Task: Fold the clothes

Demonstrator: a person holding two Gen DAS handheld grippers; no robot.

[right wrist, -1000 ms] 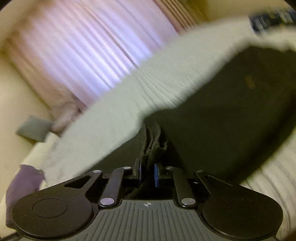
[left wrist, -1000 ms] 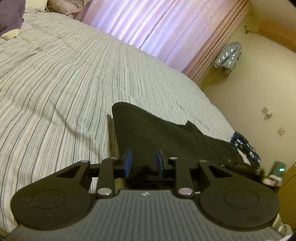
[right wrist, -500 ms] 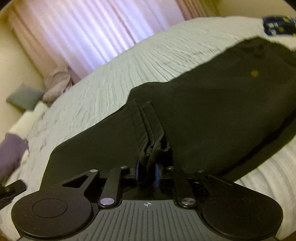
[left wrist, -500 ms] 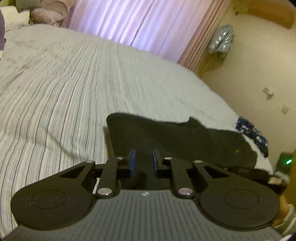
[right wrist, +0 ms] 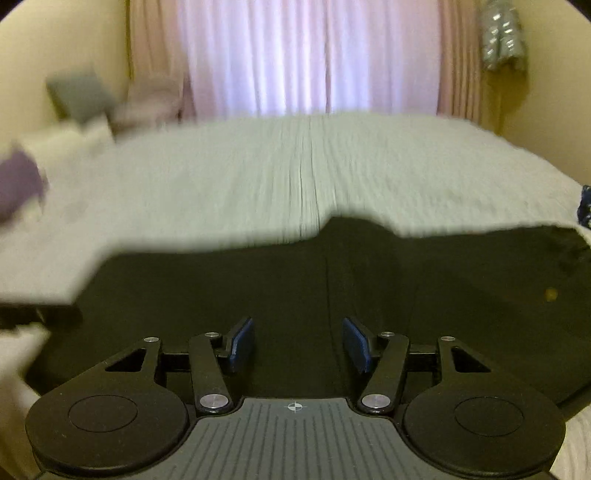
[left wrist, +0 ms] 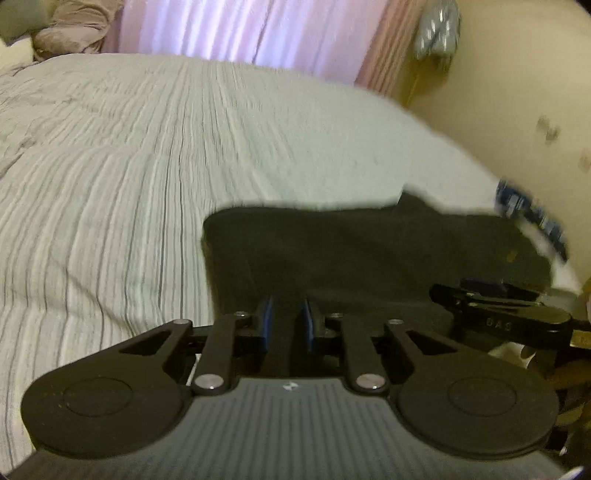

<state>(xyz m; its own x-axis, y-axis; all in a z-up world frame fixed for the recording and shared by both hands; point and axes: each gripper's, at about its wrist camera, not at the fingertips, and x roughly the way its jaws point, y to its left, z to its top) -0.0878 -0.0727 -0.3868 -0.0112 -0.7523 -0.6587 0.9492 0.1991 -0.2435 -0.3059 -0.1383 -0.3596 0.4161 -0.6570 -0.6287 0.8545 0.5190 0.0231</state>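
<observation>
A black garment (left wrist: 369, 251) lies flat on the striped bed (left wrist: 147, 155), near its front edge. It fills the lower half of the right wrist view (right wrist: 332, 280). My left gripper (left wrist: 287, 317) hovers over the garment's left end, jaws a narrow gap apart with nothing between them. My right gripper (right wrist: 298, 341) is wide open and empty, just above the garment's near edge. The right gripper also shows at the right of the left wrist view (left wrist: 498, 310).
Pink curtains (right wrist: 314, 55) hang behind the bed. Pillows and a purple cloth (right wrist: 18, 184) lie at the far left. A blue patterned cloth (left wrist: 532, 218) lies at the bed's right edge. A silvery item (right wrist: 502, 33) hangs on the right wall.
My right gripper has opened and let go of the bunched black fabric, which now lies flat. Both views have swung to face the curtains. The left gripper's gap stays about the same.
</observation>
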